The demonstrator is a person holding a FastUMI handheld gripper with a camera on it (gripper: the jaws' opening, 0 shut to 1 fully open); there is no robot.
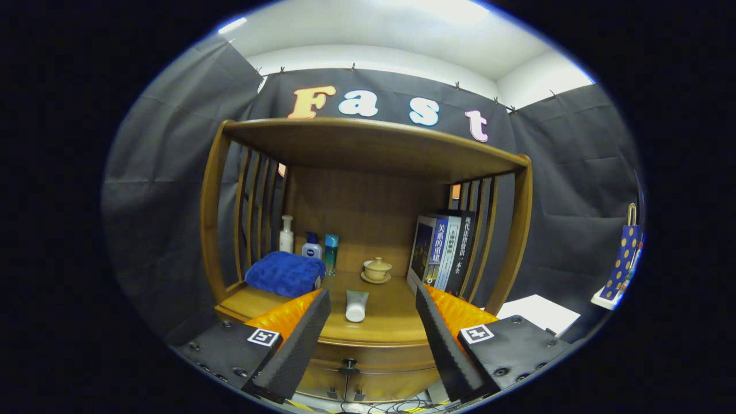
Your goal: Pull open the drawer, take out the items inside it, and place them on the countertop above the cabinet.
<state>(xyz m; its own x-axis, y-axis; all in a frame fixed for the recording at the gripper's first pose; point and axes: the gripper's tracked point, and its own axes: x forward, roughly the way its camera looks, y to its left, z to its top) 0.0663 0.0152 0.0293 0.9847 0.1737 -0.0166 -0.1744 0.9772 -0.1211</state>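
- Gripper (372, 322) is spread wide and holds nothing, in front of the cabinet.
- Drawer (351, 382) with a dark knob (348, 363) sits closed under the counter (379, 328).
- White tube (356, 305) lies on the counter, between the fingers.
- Blue towel (286, 272), bottles (310, 244), lidded cup (376, 269) and books (443, 253) stand further back.

Gripper (372, 339): square tag markers, screwed mounts.

bare countertop (397, 313) between parted gripper (374, 305) fingers; tube (356, 305) and blue towel (286, 273) crowd the left
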